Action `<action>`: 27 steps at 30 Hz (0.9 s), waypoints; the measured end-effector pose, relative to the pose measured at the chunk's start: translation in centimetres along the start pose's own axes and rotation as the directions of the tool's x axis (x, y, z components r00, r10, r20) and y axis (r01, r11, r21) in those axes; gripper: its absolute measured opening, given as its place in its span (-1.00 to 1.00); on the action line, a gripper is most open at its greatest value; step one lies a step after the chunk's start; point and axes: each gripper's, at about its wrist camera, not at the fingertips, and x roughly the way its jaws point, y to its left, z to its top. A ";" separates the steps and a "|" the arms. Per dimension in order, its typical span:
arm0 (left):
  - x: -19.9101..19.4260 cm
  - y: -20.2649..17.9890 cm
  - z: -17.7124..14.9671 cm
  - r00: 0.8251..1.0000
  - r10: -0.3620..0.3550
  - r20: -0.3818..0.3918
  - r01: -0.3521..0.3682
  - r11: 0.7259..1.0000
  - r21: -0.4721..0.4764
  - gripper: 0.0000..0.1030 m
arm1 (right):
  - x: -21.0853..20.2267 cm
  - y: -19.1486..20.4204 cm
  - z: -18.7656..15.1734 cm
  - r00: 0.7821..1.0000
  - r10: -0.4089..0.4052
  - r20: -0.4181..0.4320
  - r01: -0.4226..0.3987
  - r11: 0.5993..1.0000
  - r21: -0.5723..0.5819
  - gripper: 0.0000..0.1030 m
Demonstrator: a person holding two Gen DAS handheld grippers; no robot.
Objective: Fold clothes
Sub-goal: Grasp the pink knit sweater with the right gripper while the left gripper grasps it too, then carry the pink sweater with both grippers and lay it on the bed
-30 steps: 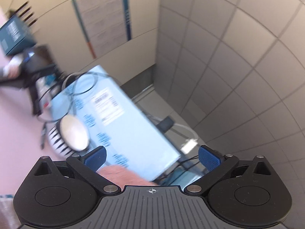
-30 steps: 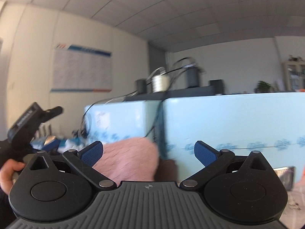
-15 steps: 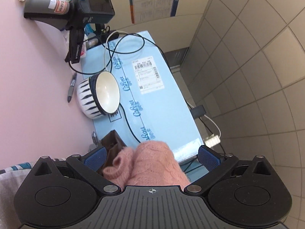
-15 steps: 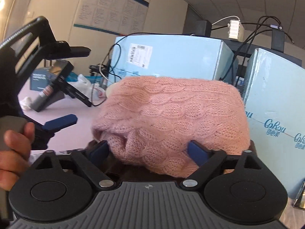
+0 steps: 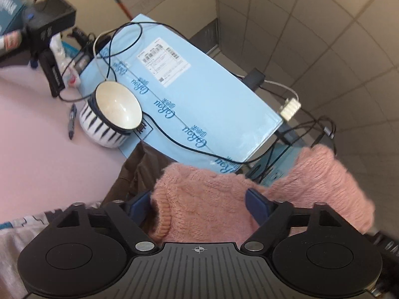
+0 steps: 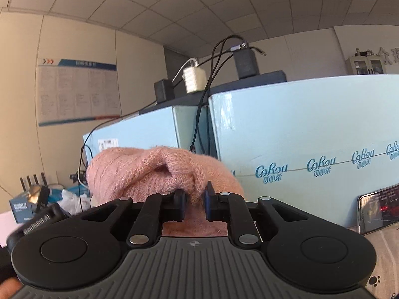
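Note:
A pink knitted sweater [image 5: 209, 199] fills the space between the fingers of my left gripper [image 5: 199, 201], whose jaws stand wide apart around the knit. A dark brown garment [image 5: 139, 172] lies under it on the pink table [image 5: 37, 149]. In the right wrist view my right gripper [image 6: 195, 199] is shut on a bunched fold of the pink sweater [image 6: 159, 167] and holds it raised.
A striped bowl [image 5: 112, 114] and a pen [image 5: 72, 119] lie on the table by light blue boxes [image 5: 199, 94] with black cables. A black handheld device [image 5: 47, 30] is at the left. A phone [image 6: 379, 209] leans on a blue box at the right.
My right gripper has closed on the sweater, from wide open half a second ago. My left gripper has come lower over the sweater, and more pink knit now lies between its fingers.

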 end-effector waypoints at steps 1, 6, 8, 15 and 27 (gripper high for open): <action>0.1 -0.8 -0.3 1.000 0.029 -0.001 -0.029 0.997 0.076 -0.10 | -0.3 -0.3 0.3 1.000 0.001 0.004 -0.001 1.000 0.009 -0.75; -1.1 -4.5 -1.7 0.994 0.069 0.082 -0.094 0.924 0.370 -0.75 | -2.3 -1.5 1.3 0.999 0.014 0.032 -0.016 0.999 0.048 -0.76; -2.2 -6.0 -2.3 0.991 0.041 0.129 -0.096 0.886 0.455 -0.76 | -3.3 -2.1 1.9 0.999 0.017 0.051 -0.021 0.998 0.065 -0.77; -5.1 -11.7 -5.6 0.983 -0.146 0.114 0.049 0.797 0.601 -0.78 | -9.2 -6.5 4.6 0.987 -0.033 0.160 0.018 0.996 0.091 -0.79; -4.3 -19.0 -14.1 0.904 -0.243 -0.351 0.426 0.563 0.708 -0.77 | -22.0 -23.3 1.5 0.900 -0.434 -0.021 0.434 0.894 0.114 -0.76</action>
